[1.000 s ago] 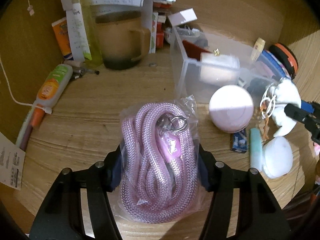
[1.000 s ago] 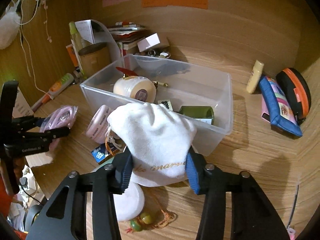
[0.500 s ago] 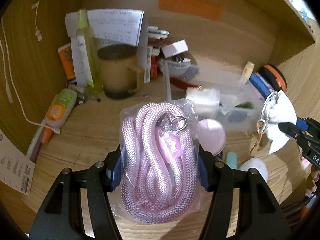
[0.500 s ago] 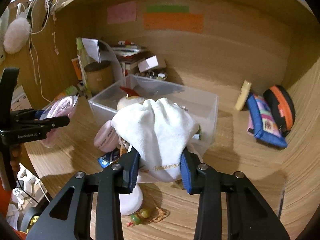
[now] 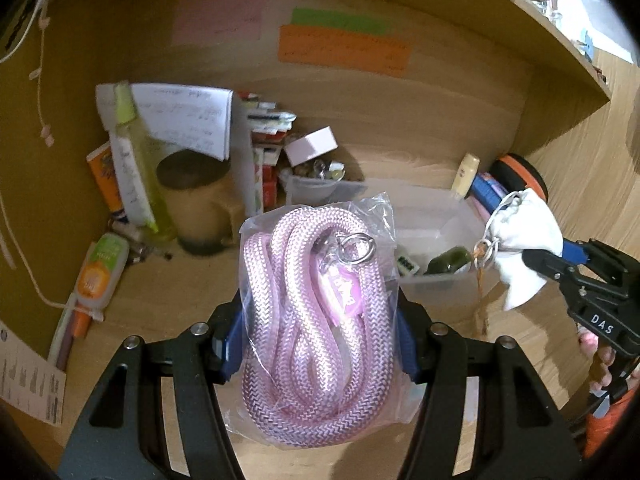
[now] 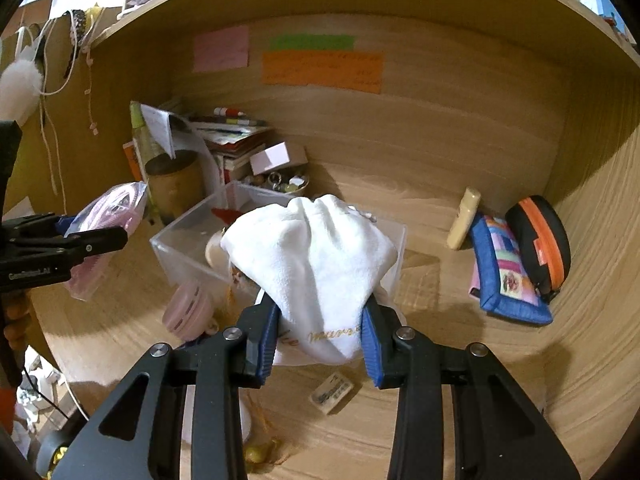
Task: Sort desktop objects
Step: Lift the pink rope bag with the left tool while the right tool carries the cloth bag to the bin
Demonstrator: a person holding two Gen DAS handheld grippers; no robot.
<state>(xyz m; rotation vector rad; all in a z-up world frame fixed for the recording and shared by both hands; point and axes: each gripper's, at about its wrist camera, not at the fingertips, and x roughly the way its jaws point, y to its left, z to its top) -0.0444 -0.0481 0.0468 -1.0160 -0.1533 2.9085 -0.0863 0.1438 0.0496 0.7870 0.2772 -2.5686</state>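
Note:
My left gripper [image 5: 318,336] is shut on a clear bag of coiled pink rope [image 5: 316,312] and holds it in the air above the desk; it also shows in the right wrist view [image 6: 108,220]. My right gripper [image 6: 320,336] is shut on a white cloth pouch [image 6: 316,256] with gold lettering, lifted above the clear plastic bin [image 6: 180,248]. The pouch [image 5: 524,236] hangs at the right of the left wrist view, with a metal ring and orange cord dangling. The bin [image 5: 436,216] holds small items.
A brown mug [image 5: 196,200], a yellow-green bottle [image 5: 136,168], papers and boxes stand at the back left. A pink round case [image 6: 188,312] and a small eraser [image 6: 332,392] lie on the desk. A blue pouch [image 6: 508,268], an orange-zip case [image 6: 540,240] and a cream tube [image 6: 464,218] sit right.
Both grippers have lifted higher and pulled back from the desk, each carrying its object. The bin and pink case now sit farther below and behind them.

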